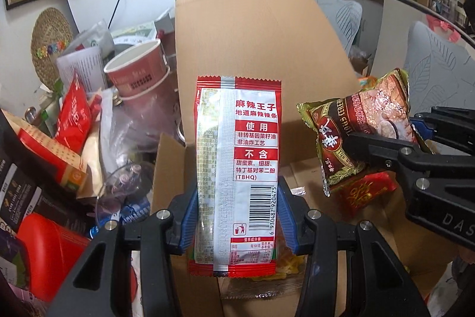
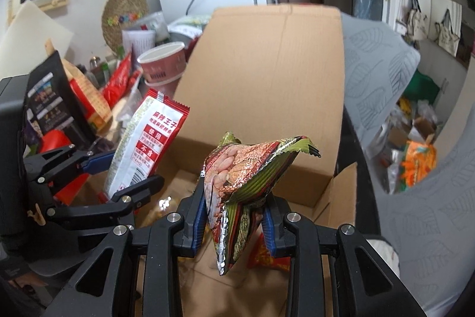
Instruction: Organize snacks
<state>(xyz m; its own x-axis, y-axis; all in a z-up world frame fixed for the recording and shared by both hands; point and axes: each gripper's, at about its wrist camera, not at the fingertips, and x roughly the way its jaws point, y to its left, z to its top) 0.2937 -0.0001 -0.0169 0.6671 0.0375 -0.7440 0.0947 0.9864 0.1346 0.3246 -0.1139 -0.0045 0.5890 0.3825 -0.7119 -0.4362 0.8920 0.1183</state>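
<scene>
A: Jaws of the left gripper are clenched on a red-and-white spicy-strip packet, upright over the open cardboard box.

B: Jaws of the right gripper pinch a crumpled cereal sachet, at the packet's three o'clock, above the same box.

A: A red pouch lies inside.

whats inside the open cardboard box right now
Inside the open brown cardboard box: a red printed packet and yellow snacks in clear wrap. The held packets hide the rest.
</scene>
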